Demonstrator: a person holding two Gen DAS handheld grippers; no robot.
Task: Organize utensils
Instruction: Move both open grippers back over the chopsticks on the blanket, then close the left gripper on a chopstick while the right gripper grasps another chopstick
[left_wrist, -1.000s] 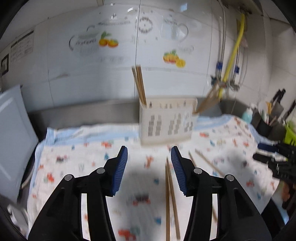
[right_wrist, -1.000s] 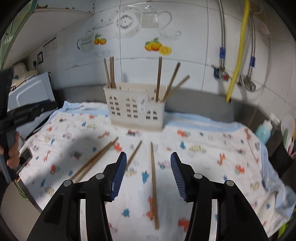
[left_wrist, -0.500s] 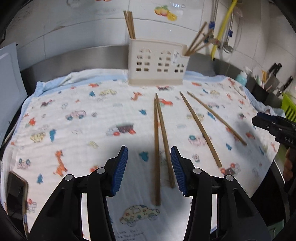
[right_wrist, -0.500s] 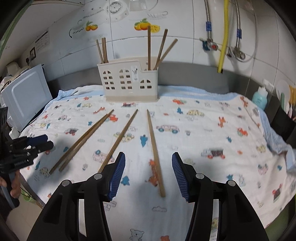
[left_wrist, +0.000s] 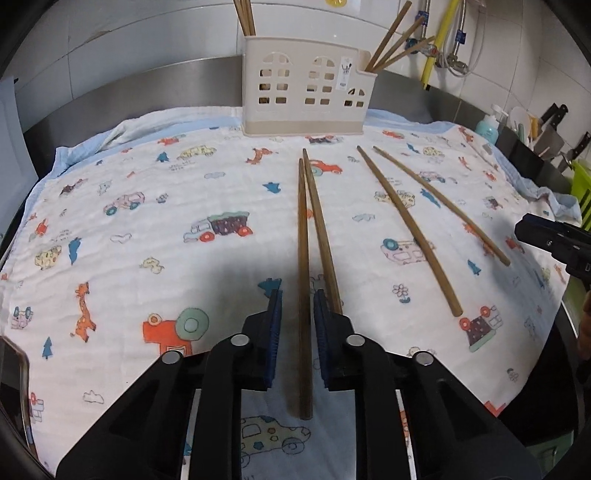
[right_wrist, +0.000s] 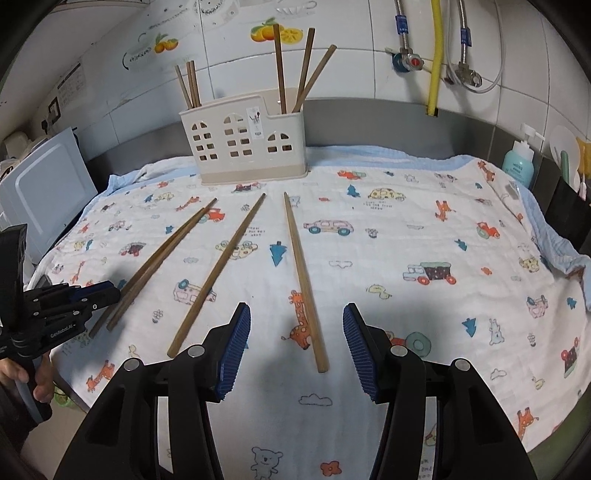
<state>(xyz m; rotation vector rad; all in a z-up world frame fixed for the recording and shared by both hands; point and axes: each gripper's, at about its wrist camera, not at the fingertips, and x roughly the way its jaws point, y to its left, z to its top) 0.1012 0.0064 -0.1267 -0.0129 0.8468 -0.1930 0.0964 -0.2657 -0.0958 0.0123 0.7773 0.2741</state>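
Several wooden chopsticks lie on a patterned cloth (left_wrist: 147, 229) in front of a cream utensil holder (left_wrist: 306, 96) that has more chopsticks standing in it. My left gripper (left_wrist: 297, 325) is low over the cloth, its jaws narrowed around the left chopstick of a close pair (left_wrist: 303, 258), with small gaps still showing at the pads; the other chopstick (left_wrist: 321, 236) runs under the right finger. My right gripper (right_wrist: 295, 343) is open and empty, above the near end of the rightmost chopstick (right_wrist: 301, 273). The holder (right_wrist: 243, 144) also shows in the right wrist view.
Two more chopsticks (left_wrist: 406, 225) lie to the right of the pair. A white appliance (right_wrist: 40, 192) stands at the left, a soap bottle (right_wrist: 519, 162) and knives (left_wrist: 554, 122) at the right. A phone (left_wrist: 14, 384) lies at the cloth's near left corner.
My left gripper has dropped down and forward to the chopstick pair and its jaws have closed in around one chopstick. My right gripper has moved lower and nearer the rightmost chopstick, still open.
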